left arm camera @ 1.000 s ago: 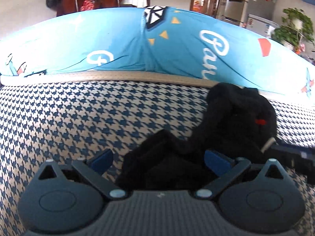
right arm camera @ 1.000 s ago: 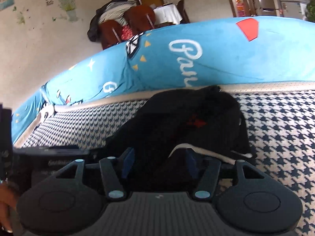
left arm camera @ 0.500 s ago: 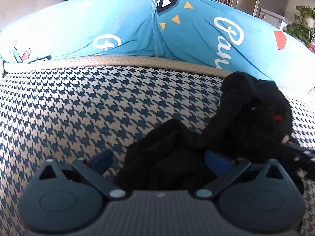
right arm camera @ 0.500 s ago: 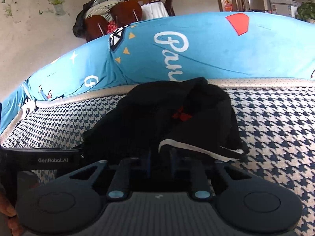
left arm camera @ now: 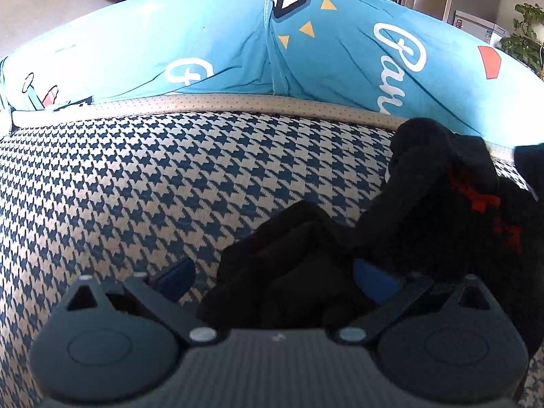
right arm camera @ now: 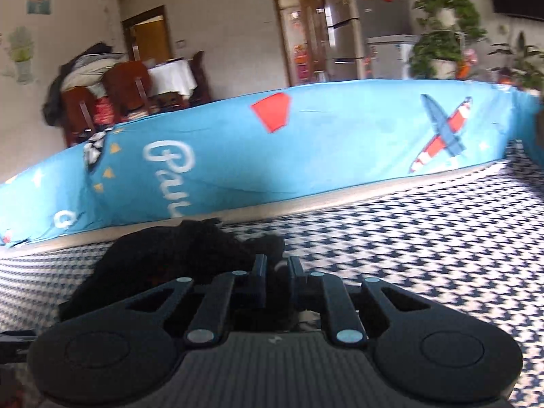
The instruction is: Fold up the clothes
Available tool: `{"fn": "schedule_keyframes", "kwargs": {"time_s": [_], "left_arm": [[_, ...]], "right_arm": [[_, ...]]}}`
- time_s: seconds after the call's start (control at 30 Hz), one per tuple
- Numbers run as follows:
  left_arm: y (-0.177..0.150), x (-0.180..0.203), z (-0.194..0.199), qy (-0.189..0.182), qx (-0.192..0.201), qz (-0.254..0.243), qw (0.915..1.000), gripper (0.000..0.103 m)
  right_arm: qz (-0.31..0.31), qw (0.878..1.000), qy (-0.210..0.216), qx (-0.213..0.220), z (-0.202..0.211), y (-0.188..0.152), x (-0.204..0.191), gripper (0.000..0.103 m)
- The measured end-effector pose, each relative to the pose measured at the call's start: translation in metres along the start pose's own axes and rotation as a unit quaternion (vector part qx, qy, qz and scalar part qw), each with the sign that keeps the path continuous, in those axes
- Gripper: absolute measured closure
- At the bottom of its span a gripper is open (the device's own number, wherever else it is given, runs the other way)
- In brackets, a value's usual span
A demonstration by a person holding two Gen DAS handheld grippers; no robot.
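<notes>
A crumpled black garment [left arm camera: 425, 224] with red markings lies on the houndstooth sofa seat [left arm camera: 153, 187]. My left gripper [left arm camera: 272, 280] is open, its blue-padded fingers either side of a bunched fold of the garment at the near edge. My right gripper [right arm camera: 277, 277] is shut on a piece of the same black garment [right arm camera: 170, 255], with cloth pinched between the narrow fingers. In the right wrist view the garment trails to the left of the gripper.
A blue printed cover [left arm camera: 238, 51] drapes the sofa back behind the seat; it also shows in the right wrist view [right arm camera: 306, 146]. Beyond it stand wooden chairs [right arm camera: 112, 98], a fridge [right arm camera: 357, 34] and potted plants [right arm camera: 445, 34].
My right gripper closed on the black garment and lifted and swung right, tilting its view up toward the room. My left gripper stayed open over the near fold, drifting slightly.
</notes>
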State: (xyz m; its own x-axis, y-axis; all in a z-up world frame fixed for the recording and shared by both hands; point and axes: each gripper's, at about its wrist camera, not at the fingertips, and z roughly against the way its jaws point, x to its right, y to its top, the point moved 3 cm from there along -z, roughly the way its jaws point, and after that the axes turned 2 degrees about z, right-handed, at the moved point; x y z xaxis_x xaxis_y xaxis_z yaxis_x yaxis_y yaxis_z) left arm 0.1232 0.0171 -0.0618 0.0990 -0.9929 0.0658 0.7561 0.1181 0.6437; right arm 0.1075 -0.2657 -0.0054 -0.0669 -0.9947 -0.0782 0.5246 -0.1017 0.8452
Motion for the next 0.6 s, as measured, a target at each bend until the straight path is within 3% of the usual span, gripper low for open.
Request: {"fn": "schedule_keyframes", "kwargs": {"time_s": [0.1,0.3,0.43,0.53,0.6], "left_arm": [[0.000,0.002,-0.001,0.000,0.001,0.000,1.0000,0.000],[0.001,0.006,-0.001,-0.004,0.004,-0.004,1.0000,0.000],[0.003,0.007,0.001,-0.012,0.012,-0.009,0.9998,0.000],[0.005,0.007,0.002,-0.017,0.017,-0.009,0.9997,0.000],[0.007,0.008,0.003,-0.020,0.026,-0.012,0.9994,0.000]], "right_arm": [[0.002,0.999,-0.046,-0.001,-0.001,0.001,0.011,0.095],[-0.028,0.998,-0.061,0.011,0.005,0.006,0.026,0.094],[-0.049,0.999,0.006,0.013,0.009,0.008,0.022,0.092],[-0.052,0.998,0.046,-0.007,0.004,0.004,0.012,0.079],[-0.059,0.996,0.062,-0.015,0.003,0.001,0.008,0.059]]}}
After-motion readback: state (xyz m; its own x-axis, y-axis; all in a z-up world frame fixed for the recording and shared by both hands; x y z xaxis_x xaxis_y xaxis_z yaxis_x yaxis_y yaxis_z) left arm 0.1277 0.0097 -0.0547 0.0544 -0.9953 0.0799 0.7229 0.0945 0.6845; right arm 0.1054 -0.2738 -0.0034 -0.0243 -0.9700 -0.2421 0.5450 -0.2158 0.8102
